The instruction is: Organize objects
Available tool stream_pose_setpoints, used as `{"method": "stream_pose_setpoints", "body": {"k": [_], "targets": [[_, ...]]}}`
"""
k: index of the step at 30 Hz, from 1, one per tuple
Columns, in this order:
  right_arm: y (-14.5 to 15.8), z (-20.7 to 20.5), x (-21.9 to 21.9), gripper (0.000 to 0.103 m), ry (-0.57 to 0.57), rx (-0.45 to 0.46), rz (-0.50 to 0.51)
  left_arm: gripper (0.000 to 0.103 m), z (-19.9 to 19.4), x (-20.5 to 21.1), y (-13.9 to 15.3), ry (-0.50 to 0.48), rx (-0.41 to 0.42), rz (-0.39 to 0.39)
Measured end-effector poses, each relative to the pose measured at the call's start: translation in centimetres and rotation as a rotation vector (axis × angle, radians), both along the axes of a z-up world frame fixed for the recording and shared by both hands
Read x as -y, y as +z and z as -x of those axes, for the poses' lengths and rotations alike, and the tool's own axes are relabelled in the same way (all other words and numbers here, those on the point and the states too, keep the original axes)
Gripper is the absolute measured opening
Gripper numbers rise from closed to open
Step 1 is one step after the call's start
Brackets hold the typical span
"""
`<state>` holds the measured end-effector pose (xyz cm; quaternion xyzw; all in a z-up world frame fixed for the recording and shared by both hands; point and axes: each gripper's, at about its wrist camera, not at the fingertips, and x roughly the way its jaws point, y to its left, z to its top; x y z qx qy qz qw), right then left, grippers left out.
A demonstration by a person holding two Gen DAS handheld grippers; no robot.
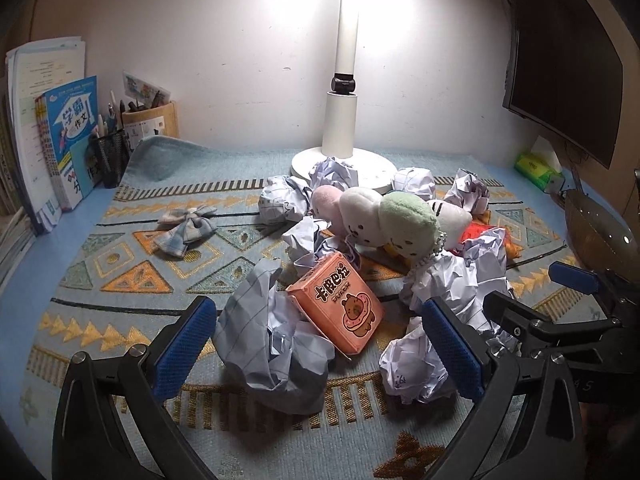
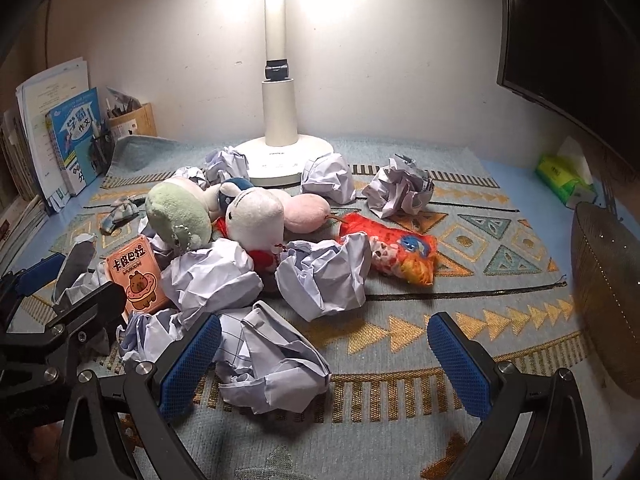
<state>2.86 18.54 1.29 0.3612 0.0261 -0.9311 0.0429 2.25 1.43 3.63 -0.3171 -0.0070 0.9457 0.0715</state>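
Note:
My left gripper (image 1: 320,340) hangs open over a patterned mat (image 1: 120,280). Between its blue pads lie a crumpled paper ball (image 1: 272,356) and a pink capybara box (image 1: 336,300), neither touched. Behind them is a heap of plush toys (image 1: 404,220) ringed by several more paper balls. My right gripper (image 2: 324,360) is also open, low over another crumpled paper ball (image 2: 272,364) that lies against its left pad's side. A red snack bag (image 2: 396,248) lies right of the plush toys (image 2: 256,212). Each gripper shows in the other's view: right gripper (image 1: 540,292), left gripper (image 2: 66,288).
A white lamp base (image 1: 344,164) stands at the back centre. Books (image 1: 60,132) and a mesh pen holder (image 1: 110,152) line the left wall. A checked bow (image 1: 186,226) lies left. A green tissue pack (image 2: 564,178), a monitor (image 2: 572,40) and a woven basket (image 2: 608,292) are on the right.

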Motion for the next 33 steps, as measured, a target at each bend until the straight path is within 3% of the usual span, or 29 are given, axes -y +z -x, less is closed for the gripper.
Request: {"method": "stream_pose_setpoints", "body": {"k": [33], "targets": [[-0.25,0.16,-0.05,0.103,0.002,0.021,0.014,0.102,0.21,0.07,-0.09,-0.022,0.011,-0.011]]}}
